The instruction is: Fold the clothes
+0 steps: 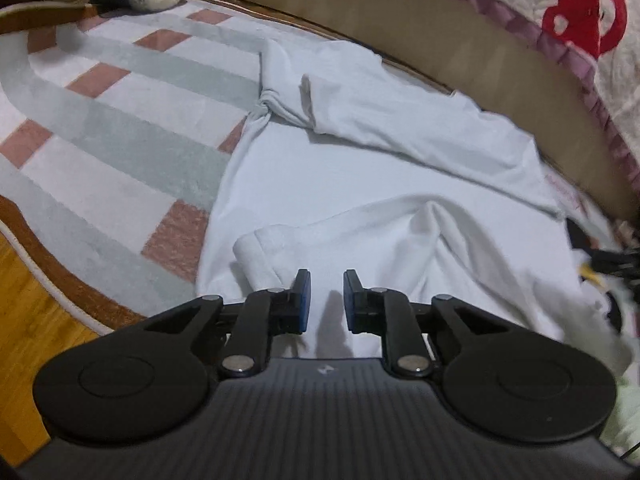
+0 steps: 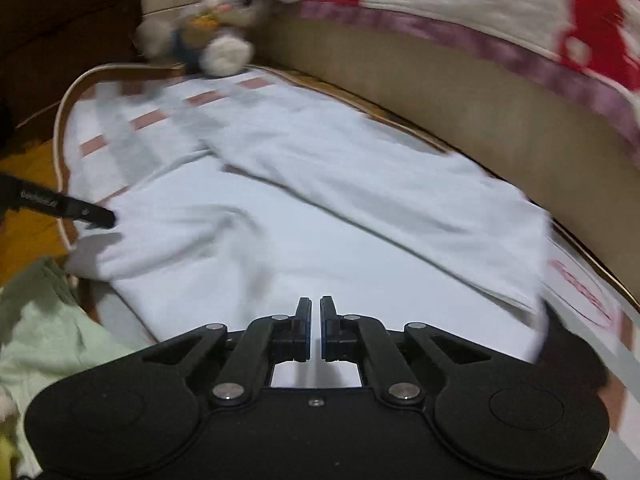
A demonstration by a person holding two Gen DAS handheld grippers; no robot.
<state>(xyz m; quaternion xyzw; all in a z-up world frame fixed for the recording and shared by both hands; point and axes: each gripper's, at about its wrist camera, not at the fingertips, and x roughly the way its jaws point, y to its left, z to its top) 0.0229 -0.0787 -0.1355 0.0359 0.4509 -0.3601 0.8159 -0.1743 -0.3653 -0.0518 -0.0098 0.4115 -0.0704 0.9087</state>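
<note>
A white long-sleeved shirt (image 1: 340, 184) lies spread on a striped rug, and the right wrist view shows it too (image 2: 320, 216). One sleeve is folded across the far side; the near sleeve's cuff (image 1: 256, 252) lies just left of my left gripper (image 1: 327, 280). That gripper hovers low over the shirt's near part, jaws a narrow gap apart with nothing pinched. My right gripper (image 2: 316, 304) is over the shirt's near edge, jaws together, no cloth visibly caught. One of the left gripper's fingers (image 2: 92, 214) shows by the cuff at the left of the right wrist view.
The rug (image 1: 120, 120) lies on a wooden floor (image 1: 32, 300). A beige bed side (image 1: 440, 32) with a red-patterned quilt (image 1: 580, 12) runs along the far side. A plush toy (image 2: 216, 20) sits at the rug's far corner. A pale green garment (image 2: 48, 340) lies near left.
</note>
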